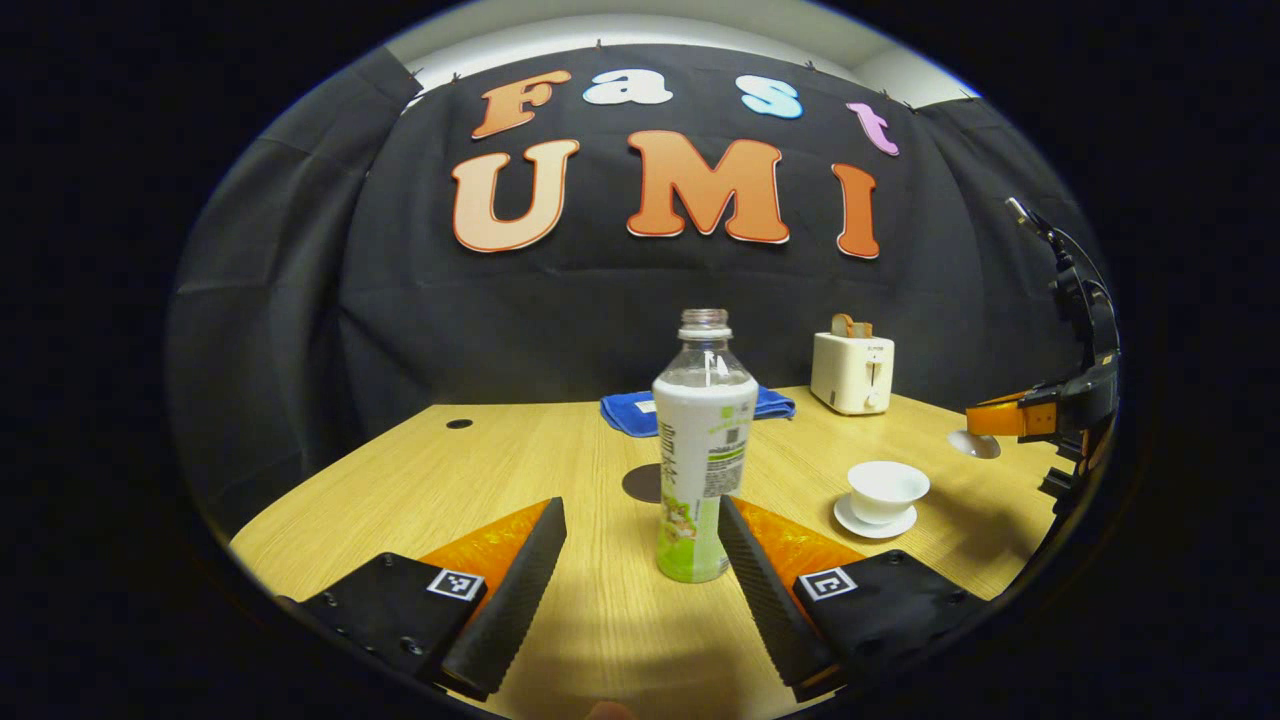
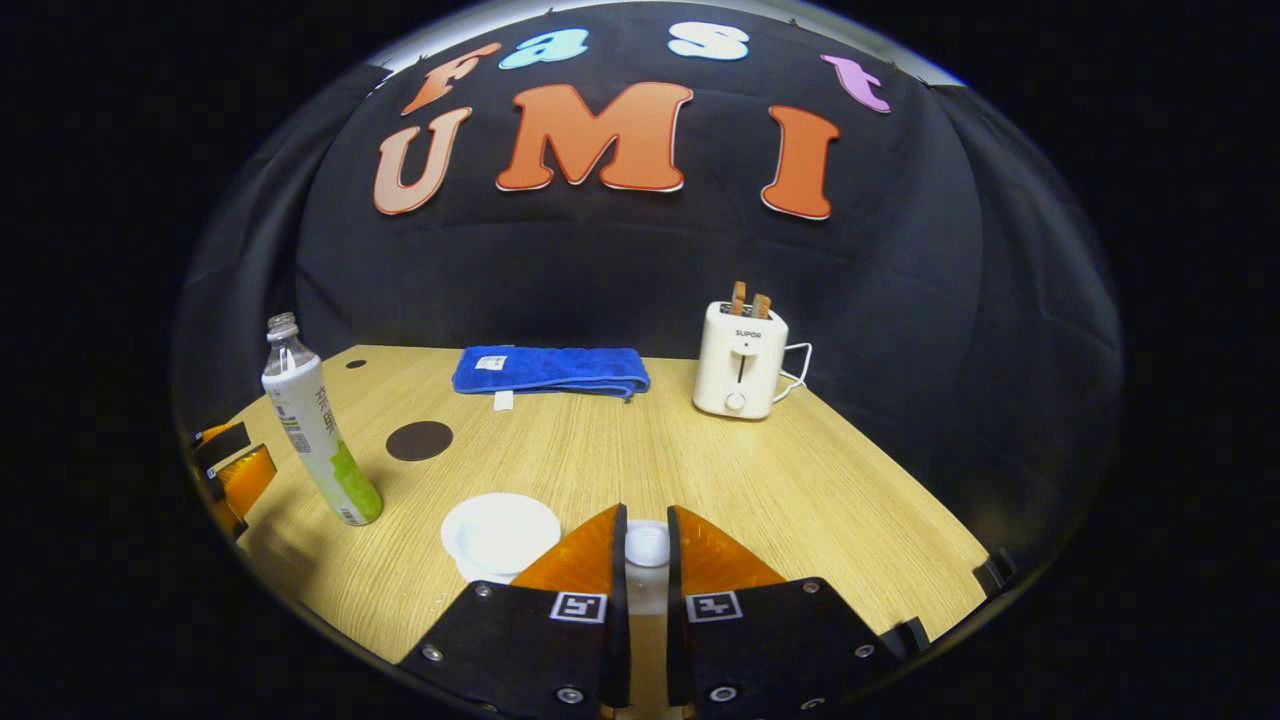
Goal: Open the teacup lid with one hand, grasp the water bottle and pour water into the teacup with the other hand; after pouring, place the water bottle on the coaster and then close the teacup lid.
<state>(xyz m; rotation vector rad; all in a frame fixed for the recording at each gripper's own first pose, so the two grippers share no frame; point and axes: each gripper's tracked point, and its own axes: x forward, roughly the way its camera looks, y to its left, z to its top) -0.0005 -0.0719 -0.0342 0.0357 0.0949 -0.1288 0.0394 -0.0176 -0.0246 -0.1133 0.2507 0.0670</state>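
Your left gripper [image 1: 642,540] is spread wide, low over the light wooden counter [image 1: 500,470], with the uncapped clear plastic water bottle with its white and green label [image 1: 702,450] standing upright between the fingers; the right-hand finger [image 1: 760,580] looks very near the bottle's base, but you cannot tell whether it touches. Just behind the bottle lies the dark round coaster [image 1: 643,483]. To the right, the open white porcelain teacup [image 1: 887,490] sits on its white saucer [image 1: 872,522].

Your right gripper [image 2: 641,545] is nearly pressed together, pinching the small white teacup lid [image 2: 647,545] by its knob, just right of the teacup [image 2: 500,533].

At the back of the counter lie a folded blue towel [image 2: 550,370] and a cream toaster holding two slices [image 2: 740,360].
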